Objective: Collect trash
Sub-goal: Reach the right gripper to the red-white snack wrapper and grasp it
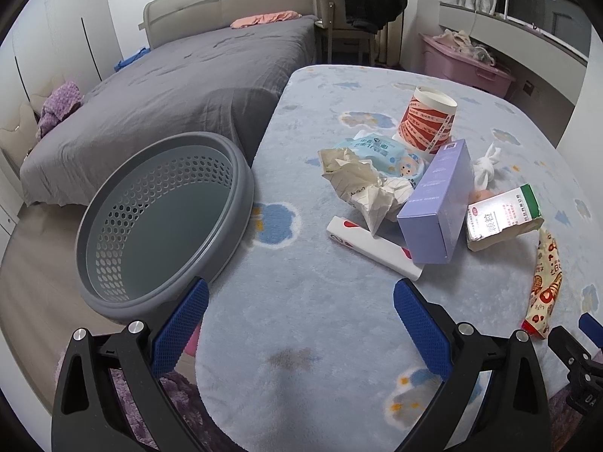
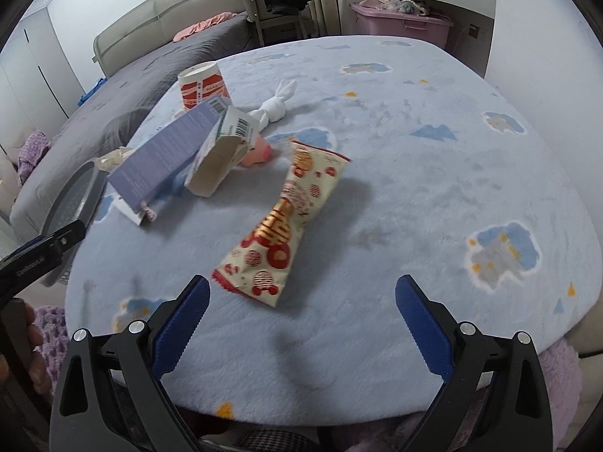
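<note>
Trash lies in a loose heap on the table (image 1: 320, 320): paper cup (image 1: 427, 118), purple box (image 1: 437, 203), crumpled paper (image 1: 358, 184), medicine carton (image 1: 501, 216), wipes pack (image 1: 380, 154), and a red-and-cream wrapper (image 2: 286, 218) nearest the front edge. Gray basket (image 1: 162, 222) sits tilted at the table's left edge, empty. Left gripper (image 1: 301, 312) wide open, holding nothing; right gripper (image 2: 302, 312) likewise wide open and empty, just short of the wrapper. Likely step: take the wrapper. Best to pinch it at the narrow twisted middle, flat against the table. Only the left view shows the basket's inside; only the right shows the wrapper's full length.
</note>
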Available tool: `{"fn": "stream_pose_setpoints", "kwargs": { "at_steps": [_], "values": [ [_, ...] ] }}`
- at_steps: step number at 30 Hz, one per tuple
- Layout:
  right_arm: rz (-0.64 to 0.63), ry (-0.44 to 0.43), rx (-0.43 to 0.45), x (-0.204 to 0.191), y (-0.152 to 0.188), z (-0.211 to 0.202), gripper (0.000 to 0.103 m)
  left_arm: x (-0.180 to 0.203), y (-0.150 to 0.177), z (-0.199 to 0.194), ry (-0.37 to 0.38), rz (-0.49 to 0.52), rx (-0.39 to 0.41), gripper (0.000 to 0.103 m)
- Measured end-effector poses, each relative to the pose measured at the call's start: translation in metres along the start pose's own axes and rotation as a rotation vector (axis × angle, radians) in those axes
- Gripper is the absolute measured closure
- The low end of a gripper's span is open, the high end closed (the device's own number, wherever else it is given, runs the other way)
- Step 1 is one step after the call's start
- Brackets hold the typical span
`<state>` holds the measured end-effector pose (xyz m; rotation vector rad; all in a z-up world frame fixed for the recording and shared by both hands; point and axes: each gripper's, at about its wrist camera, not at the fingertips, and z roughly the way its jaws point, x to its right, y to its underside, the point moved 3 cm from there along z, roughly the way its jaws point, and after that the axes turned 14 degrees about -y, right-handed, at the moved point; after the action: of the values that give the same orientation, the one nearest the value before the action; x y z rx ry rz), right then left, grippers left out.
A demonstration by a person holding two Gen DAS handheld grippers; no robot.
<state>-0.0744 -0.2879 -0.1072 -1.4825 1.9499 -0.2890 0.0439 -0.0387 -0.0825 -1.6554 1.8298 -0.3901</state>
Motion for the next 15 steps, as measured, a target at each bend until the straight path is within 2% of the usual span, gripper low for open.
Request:
{"fn": "stream_pose_setpoints", "kwargs": {
  "at_steps": [4, 9, 13, 15],
  "values": [
    [0.013, 0.024, 0.029, 0.001, -0.009, 0.001, 0.009, 0.001, 0.001, -0.001, 0.006, 0.002, -0.002, 0.006],
    [0.112, 0.036, 0.049, 0.017, -0.025, 0.015, 0.009, 0.0, 0.002, -0.005, 0.007, 0.003, 0.005, 0.006],
    [0.123, 0.105, 0.037, 0.025, -0.033, 0.031, 0.009, 0.0, 0.003, -0.007, 0.01, -0.001, 0.007, 0.006],
    [0.12, 0.11, 0.025, 0.026, -0.033, 0.036, 0.009, 0.0, 0.003, -0.008, 0.011, 0.0, 0.009, 0.006]
  ]
}}
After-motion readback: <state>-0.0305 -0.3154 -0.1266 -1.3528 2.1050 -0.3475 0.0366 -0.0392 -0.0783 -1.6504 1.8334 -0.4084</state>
